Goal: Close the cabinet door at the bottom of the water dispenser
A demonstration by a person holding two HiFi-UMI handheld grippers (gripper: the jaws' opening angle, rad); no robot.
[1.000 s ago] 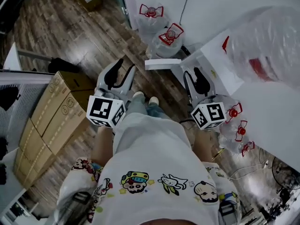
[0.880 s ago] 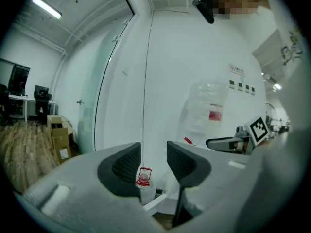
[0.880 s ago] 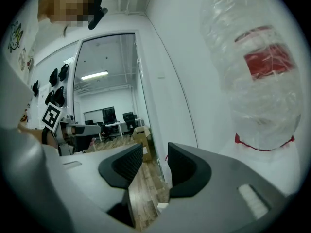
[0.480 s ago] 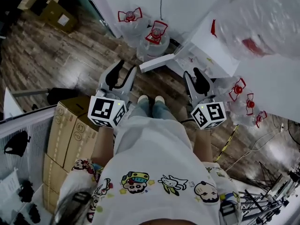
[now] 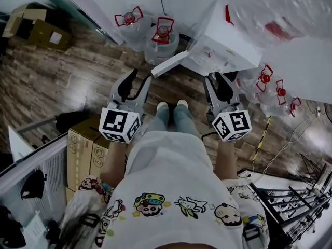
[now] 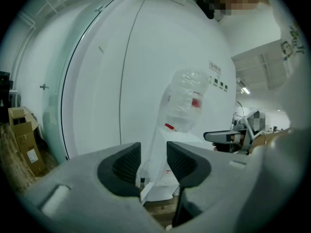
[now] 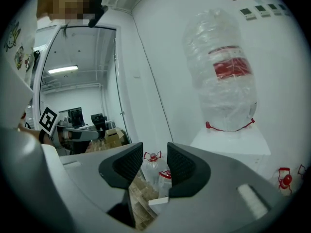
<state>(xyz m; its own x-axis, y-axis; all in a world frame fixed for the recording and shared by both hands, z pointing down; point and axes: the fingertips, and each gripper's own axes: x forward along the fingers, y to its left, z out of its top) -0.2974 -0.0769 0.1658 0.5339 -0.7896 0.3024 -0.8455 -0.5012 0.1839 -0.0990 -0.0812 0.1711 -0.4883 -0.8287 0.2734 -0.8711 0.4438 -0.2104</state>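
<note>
Head view: cabinet door (image 5: 168, 64) stands ajar just ahead of the left gripper (image 5: 141, 78), the right gripper (image 5: 217, 80) alongside, both part-open and empty; probably a light, stiff panel, best pushed at its free edge.

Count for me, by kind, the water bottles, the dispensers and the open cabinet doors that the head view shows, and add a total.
Water bottles on the floor: 5
Water bottle on the dispenser: 1
Water dispenser: 1
Open cabinet door: 1
Total: 8
</note>
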